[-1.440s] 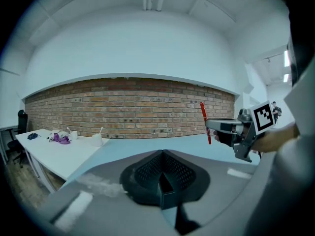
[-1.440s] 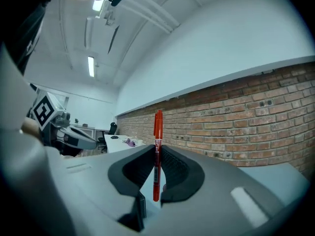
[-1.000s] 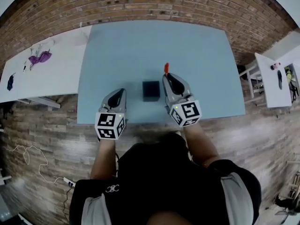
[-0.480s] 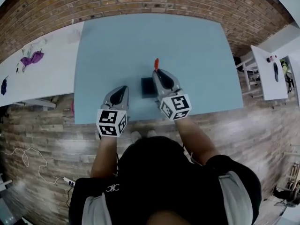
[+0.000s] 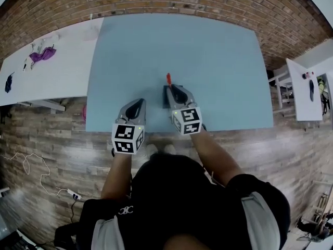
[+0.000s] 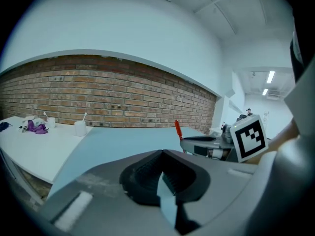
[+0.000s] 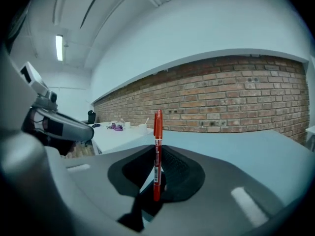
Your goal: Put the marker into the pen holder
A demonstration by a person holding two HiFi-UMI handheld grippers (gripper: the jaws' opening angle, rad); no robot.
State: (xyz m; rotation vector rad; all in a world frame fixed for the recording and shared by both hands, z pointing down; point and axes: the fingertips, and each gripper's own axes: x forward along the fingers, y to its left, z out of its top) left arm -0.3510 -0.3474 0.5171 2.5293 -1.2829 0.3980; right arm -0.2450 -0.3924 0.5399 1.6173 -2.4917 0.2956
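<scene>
A red marker (image 5: pixel 168 78) stands upright between the jaws of my right gripper (image 5: pixel 175 89), which is shut on its lower barrel. In the right gripper view the marker (image 7: pixel 157 141) rises above the pads, cap end up. The gripper hovers over the dark square pen holder (image 5: pixel 165 96) on the blue table (image 5: pixel 208 51) and hides most of it. My left gripper (image 5: pixel 136 104) rests near the table's front edge, left of the holder, with its jaws (image 6: pixel 162 154) shut on nothing. Its view shows the marker (image 6: pixel 177 130) and the right gripper (image 6: pixel 206 142) to its right.
A white table (image 5: pixel 62 72) stands to the left with a purple item (image 5: pixel 42 54) and a white cup (image 6: pixel 79 128). Another white table (image 5: pixel 304 95) is at the right. A brick wall runs behind the blue table, and wood-look flooring lies in front.
My right gripper has carried the marker left and downward, from beside the pen holder to over it, and now hides most of the holder. The left gripper has barely shifted.
</scene>
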